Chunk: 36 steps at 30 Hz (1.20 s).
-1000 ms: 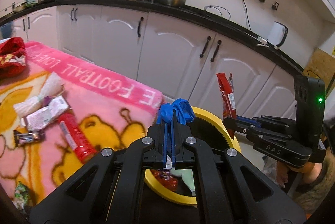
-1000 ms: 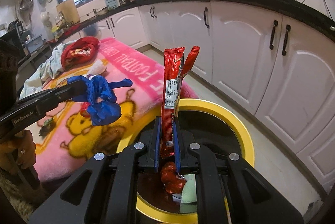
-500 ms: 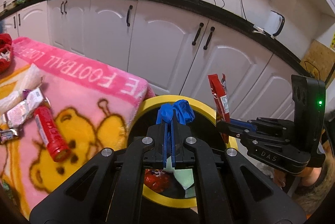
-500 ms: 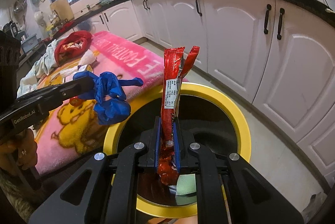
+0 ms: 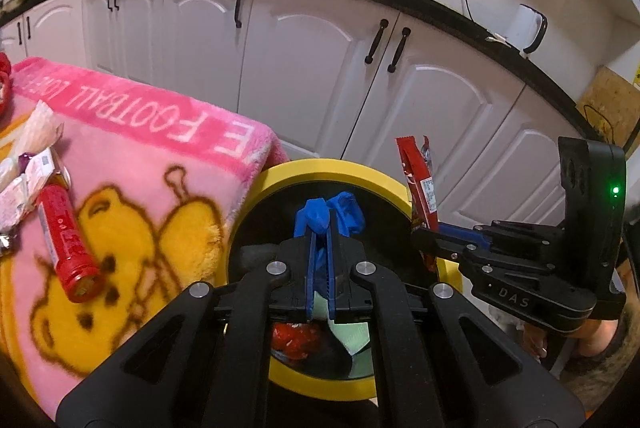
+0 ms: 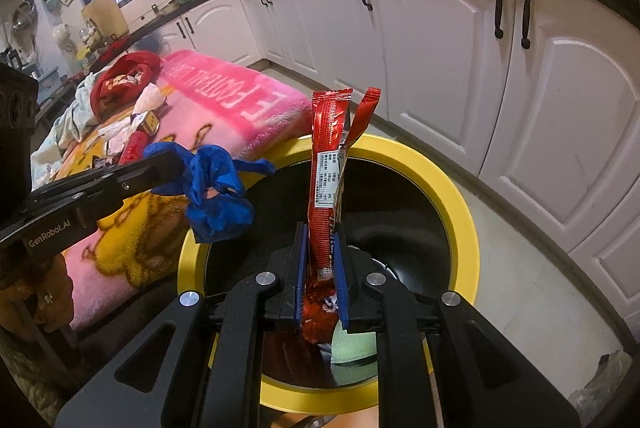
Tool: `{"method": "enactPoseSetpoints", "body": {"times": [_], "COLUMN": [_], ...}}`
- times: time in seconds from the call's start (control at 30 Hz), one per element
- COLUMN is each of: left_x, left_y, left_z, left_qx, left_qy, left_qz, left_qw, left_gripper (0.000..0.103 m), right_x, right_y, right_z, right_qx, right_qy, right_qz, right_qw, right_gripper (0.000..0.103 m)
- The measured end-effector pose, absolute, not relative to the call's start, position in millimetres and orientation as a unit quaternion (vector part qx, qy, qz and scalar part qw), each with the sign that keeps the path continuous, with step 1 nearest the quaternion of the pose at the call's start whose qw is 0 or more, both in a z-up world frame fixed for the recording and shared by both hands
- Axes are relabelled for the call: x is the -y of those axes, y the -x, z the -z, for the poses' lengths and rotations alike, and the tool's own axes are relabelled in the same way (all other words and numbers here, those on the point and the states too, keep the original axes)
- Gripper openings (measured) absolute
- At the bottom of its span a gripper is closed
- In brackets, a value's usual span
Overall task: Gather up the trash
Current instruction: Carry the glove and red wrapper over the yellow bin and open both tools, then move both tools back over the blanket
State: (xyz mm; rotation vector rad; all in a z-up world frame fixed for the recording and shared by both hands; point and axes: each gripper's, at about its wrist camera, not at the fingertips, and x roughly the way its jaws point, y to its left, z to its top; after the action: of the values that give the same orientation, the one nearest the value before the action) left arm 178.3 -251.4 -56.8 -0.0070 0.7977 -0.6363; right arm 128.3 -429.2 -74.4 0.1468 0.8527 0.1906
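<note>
Both claws hang over the yellow-rimmed bin (image 6: 460, 195), each with a piece of trash, so the drop is straight down. Right gripper (image 6: 320, 268): its jaws are opening, though the red snack wrapper (image 6: 326, 163) stands between the blue pads and looks lightly pinched near its lower end. The wrapper's long axis runs upright, a narrow crinkled foil sleeve with a white label panel and a torn flap splayed at the top; its bottom end hangs below the pads, above the bin's dark inside. Left gripper (image 5: 319, 248) is fully closed on a crumpled blue wad (image 5: 340, 211), soft and knotted like a thin bag or glove, which bulges past the fingertips over the bin's near-left rim. Of the two, I judge the right is better centred over the opening. Inside the bin lie a red packet and a pale green scrap. Beside the bin, a pink blanket (image 5: 132, 155) carries more litter, including a red tube (image 5: 66, 236).
</note>
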Motion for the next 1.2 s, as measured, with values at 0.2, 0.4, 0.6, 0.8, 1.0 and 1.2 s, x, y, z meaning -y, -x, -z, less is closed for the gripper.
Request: {"method": "enactPoseSetpoints", "body": {"times": [0.2,0.4,0.6,0.8,1.0,1.2], "left_x": [249.2,235.1,212.5,193.3,175.0,154.5], "left_y": [-180.3,-180.0,-176.7,-170.7,-164.7,-158.2], "left_z": [61.8,59.2,49.5,37.2,27.0,14.5], "left_qx": [-0.387,-0.382,-0.364,-0.348,-0.329,-0.308], "left_qy": [0.002,0.007,0.011,0.018,0.023,0.029], "left_qz": [0.294,0.267,0.231,0.214,0.194,0.169], "left_qw": [0.874,0.884,0.902,0.912,0.924,0.936], "left_gripper": [0.031,0.072,0.092,0.092,0.092,0.092], "right_x": [435.2,443.4,443.9,435.9,422.1,402.1], "right_y": [-129.6,-128.0,-125.6,-123.7,-119.2,-116.7], "right_z": [77.3,73.8,64.0,51.9,38.2,26.0], "right_qx": [-0.415,-0.406,-0.391,-0.378,-0.363,-0.353], "right_qy": [-0.079,-0.086,-0.086,-0.079,-0.068,-0.054], "right_qz": [-0.081,-0.063,-0.058,-0.063,-0.074,-0.092], "right_qw": [0.903,0.908,0.914,0.921,0.926,0.929], "right_gripper": [0.035,0.047,0.054,0.061,0.065,0.066]}}
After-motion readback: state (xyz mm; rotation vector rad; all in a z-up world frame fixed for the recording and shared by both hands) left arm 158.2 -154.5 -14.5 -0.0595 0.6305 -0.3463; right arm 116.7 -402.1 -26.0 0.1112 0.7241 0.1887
